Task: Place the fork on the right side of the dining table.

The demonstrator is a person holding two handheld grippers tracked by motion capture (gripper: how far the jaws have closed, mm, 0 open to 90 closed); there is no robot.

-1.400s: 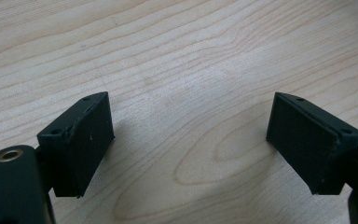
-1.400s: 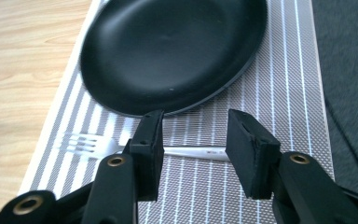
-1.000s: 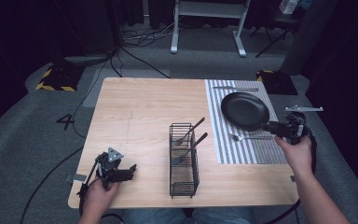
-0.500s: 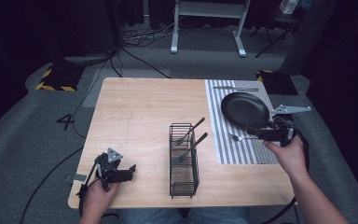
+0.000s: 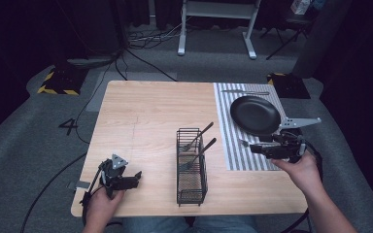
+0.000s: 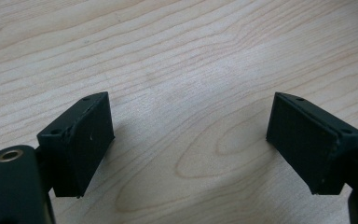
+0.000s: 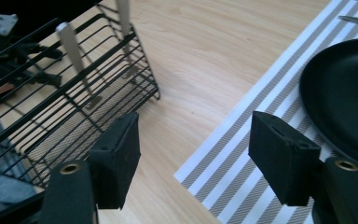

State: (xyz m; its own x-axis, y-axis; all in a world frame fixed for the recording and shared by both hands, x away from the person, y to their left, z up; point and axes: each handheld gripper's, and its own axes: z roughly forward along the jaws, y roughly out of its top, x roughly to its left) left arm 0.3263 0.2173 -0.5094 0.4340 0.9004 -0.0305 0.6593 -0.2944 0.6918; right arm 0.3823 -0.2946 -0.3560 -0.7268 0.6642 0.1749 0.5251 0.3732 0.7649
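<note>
2 hands reach in from the near edge of the surface (image 5: pixel 145 121). Left hand-held gripper (image 5: pixel 135 179) rests low at the near-left corner, jaws apart. Right hand-held gripper (image 5: pixel 252 148) hovers over the striped mat (image 5: pixel 228 145) beside the pan (image 5: pixel 255 115), jaws apart, pointing toward the wire basket (image 5: pixel 191 167).

left hand-held gripper (image 5: pixel 135 177) black, grey plate | right hand-held gripper (image 5: pixel 253 147) black (cable trailing) | forearms unsleeved
</note>
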